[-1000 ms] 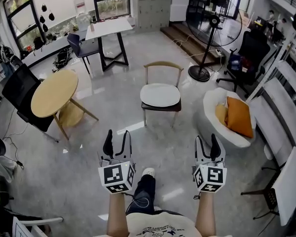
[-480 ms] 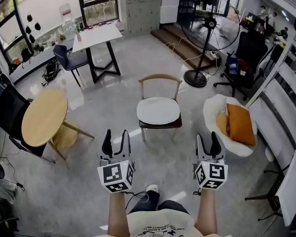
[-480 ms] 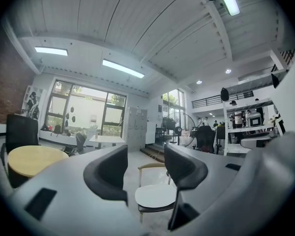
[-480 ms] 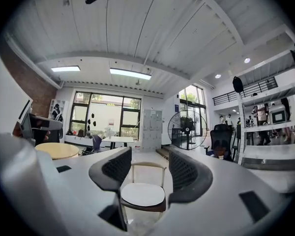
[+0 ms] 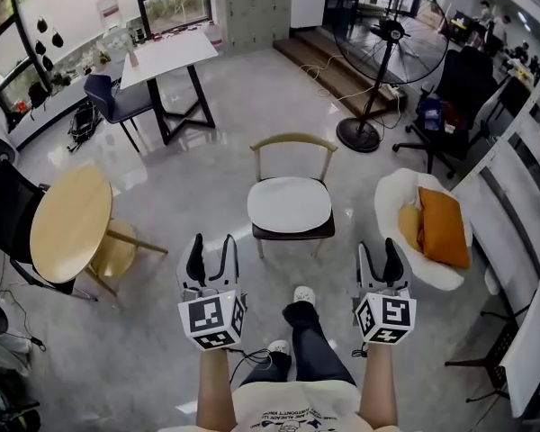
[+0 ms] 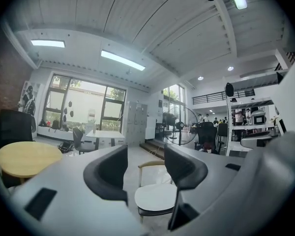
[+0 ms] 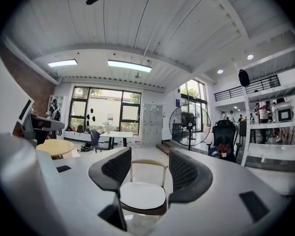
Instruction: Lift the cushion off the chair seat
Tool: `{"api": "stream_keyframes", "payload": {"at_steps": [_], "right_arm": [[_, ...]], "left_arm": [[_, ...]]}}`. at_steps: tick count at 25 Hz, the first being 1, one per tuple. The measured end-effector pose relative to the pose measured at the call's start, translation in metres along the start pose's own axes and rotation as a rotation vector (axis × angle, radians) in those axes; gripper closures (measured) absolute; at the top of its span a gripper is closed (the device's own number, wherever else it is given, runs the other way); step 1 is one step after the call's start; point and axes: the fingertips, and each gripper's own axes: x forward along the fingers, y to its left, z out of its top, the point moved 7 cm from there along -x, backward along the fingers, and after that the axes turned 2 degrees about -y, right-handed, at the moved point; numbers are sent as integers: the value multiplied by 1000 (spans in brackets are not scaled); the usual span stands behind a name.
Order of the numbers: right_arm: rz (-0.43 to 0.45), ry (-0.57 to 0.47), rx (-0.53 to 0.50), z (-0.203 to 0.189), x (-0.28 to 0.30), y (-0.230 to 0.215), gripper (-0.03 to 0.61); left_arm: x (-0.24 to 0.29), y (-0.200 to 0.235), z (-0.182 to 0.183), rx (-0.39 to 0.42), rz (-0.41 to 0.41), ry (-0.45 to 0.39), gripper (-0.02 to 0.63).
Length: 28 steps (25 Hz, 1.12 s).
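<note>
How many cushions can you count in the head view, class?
3. A white cushion lies on the wooden chair seat; an orange cushion and a yellow cushion sit side by side in the white armchair. Others may be hidden.

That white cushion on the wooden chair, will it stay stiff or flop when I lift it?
The white cushion looks thin and flat, so it is probably light. Gripped at one edge it may sag rather than stay rigid. Its surface looks smooth, so it might slide on the chair seat if pushed; ties underneath cannot be seen.
</note>
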Motion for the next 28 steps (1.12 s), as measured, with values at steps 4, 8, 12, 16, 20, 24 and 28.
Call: {"api": "stream_keyframes", "payload": {"at_steps": [4,8,12,16,20,24,28], "right_arm": [[3,16,-2,-3,53,-11,331],[23,24,3,-6,118,-21,333],[51,35,8,-5,195,-40,318],[78,60,8,-6,273,-63,317],[95,91,9,-3,350,-81,314],[122,131,6,-14,422,-108,314],[155,179,-3,-32,476,-124,314]], "left_arm": [[52,3,-5,-9,1,17,380],[109,8,-8,-2,13,28,377],[177,6,-8,-9,38,28,376],[251,0,-8,-5,57,52,371],[328,1,-7,-20,64,83,365],[399,-9,-17,-50,74,116,359],[455,-10,-34,-55,81,162,357]]}}
